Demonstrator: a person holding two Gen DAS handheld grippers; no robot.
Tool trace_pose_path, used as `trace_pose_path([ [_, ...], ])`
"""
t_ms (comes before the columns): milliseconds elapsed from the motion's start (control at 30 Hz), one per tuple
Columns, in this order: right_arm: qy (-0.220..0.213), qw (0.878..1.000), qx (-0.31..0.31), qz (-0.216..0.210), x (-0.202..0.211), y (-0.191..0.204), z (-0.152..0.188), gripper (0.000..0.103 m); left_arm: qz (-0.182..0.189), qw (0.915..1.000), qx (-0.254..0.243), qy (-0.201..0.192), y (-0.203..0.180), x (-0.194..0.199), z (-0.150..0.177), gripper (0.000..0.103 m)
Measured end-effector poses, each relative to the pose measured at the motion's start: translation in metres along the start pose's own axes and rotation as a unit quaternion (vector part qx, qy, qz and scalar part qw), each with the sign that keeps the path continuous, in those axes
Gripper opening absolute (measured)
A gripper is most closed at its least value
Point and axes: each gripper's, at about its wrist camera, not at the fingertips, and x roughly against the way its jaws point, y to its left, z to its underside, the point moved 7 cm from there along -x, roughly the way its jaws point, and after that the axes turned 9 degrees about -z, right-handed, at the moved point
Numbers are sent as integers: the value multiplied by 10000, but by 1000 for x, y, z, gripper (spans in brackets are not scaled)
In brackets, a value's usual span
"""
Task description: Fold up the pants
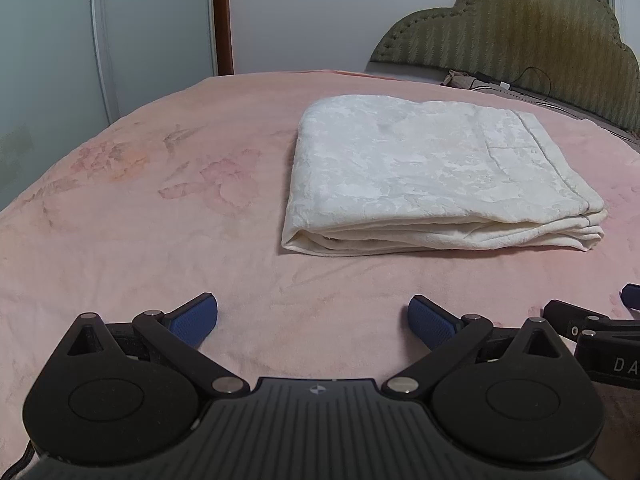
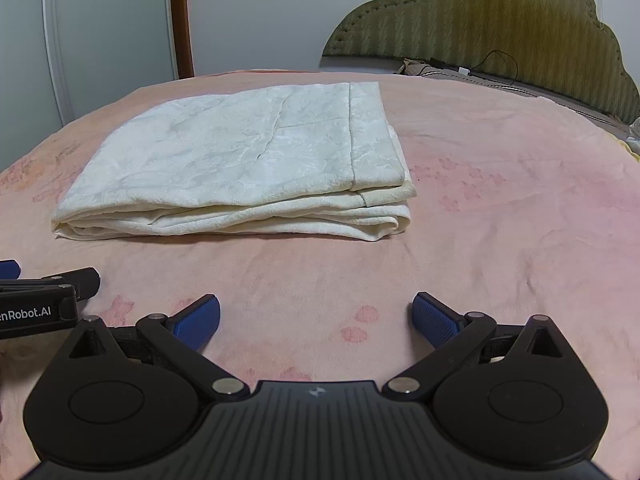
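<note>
The white pants (image 1: 432, 176) lie folded into a flat rectangular stack on the pink bedspread (image 1: 160, 240), with layered edges facing me. They also show in the right wrist view (image 2: 248, 160). My left gripper (image 1: 313, 320) is open and empty, low over the bedspread in front of the stack and apart from it. My right gripper (image 2: 316, 320) is open and empty, also short of the stack. Each gripper's side shows at the edge of the other's view.
An olive padded headboard (image 1: 520, 32) stands at the back right, with a black cable (image 1: 532, 80) along its foot. A white wardrobe (image 1: 60, 40) and a brown door frame (image 1: 223, 16) stand beyond the bed's far left edge.
</note>
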Motion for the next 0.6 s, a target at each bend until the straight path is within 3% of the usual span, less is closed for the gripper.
trace_pose_path([
  [600,-3,10000,-5,-4,0,0,1,103,-23,10000,-21,-6,-1,-1,0,103],
])
